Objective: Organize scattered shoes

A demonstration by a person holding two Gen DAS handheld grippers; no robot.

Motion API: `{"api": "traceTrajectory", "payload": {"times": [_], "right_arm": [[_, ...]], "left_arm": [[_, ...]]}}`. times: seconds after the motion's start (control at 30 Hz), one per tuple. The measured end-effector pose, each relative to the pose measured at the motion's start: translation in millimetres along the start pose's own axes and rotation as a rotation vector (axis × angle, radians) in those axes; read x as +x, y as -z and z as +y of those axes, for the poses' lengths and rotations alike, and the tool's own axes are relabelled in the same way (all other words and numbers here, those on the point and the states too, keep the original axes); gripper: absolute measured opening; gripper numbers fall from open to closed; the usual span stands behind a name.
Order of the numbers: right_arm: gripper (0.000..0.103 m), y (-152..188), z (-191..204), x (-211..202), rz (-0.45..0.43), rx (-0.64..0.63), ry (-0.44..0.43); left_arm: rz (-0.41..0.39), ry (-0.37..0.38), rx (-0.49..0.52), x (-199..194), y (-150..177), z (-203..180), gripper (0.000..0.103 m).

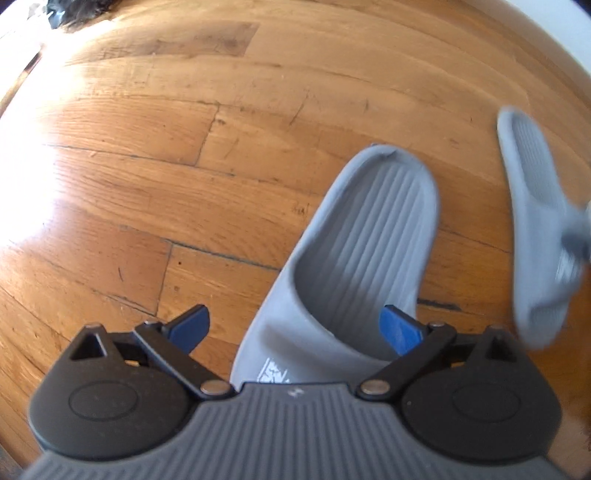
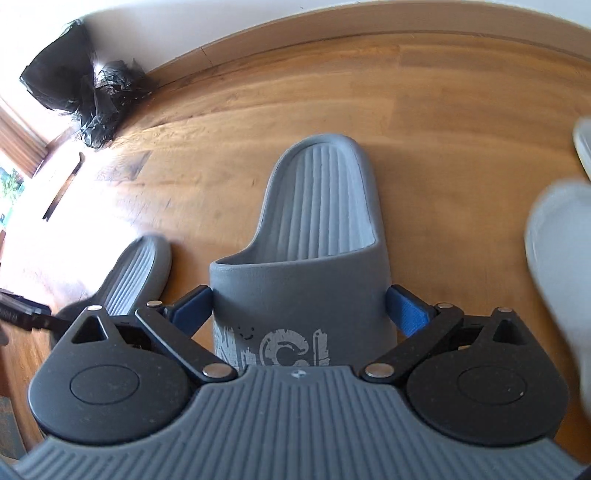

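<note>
Right wrist view puts the grey ribbed foam slide with the white printed strap between my right tongs, blue pads spread wide on either flank of the strap, so I'd centre before squeezing. My left tongs gape too, its matching grey slide skewed toward the right pad on the wooden plank floor.

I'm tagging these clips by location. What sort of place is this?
Most likely a room in a home: worn wooden floorboards, a wooden baseboard along a pale wall, grey slide slippers on the floor, and a crumpled black plastic bag in the corner.
</note>
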State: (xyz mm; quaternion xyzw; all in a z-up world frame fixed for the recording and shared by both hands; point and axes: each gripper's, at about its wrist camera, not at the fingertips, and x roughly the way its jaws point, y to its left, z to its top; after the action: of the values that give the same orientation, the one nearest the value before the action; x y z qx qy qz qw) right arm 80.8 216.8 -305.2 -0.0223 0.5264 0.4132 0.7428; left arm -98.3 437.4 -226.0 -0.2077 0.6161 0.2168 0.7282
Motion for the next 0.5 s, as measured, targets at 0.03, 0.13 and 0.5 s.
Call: {"api": "traceTrajectory", "payload": {"times": [0.03, 0.13, 0.5], "right_arm": [[0.101, 8, 2, -4, 0.0, 0.004, -0.001], [0.102, 21, 6, -10, -0.005, 0.021, 0.006], [0.103, 27, 0, -41, -0.06, 0.105, -0.022]], "left_arm": [[-0.02, 0.017, 0.024, -8, 1, -1, 0.099], [-0.074, 0.036, 0.166, -29, 12, -9, 0.102], [-0.109, 0.097, 0.374, 15, 45, -37, 0.096]]}}
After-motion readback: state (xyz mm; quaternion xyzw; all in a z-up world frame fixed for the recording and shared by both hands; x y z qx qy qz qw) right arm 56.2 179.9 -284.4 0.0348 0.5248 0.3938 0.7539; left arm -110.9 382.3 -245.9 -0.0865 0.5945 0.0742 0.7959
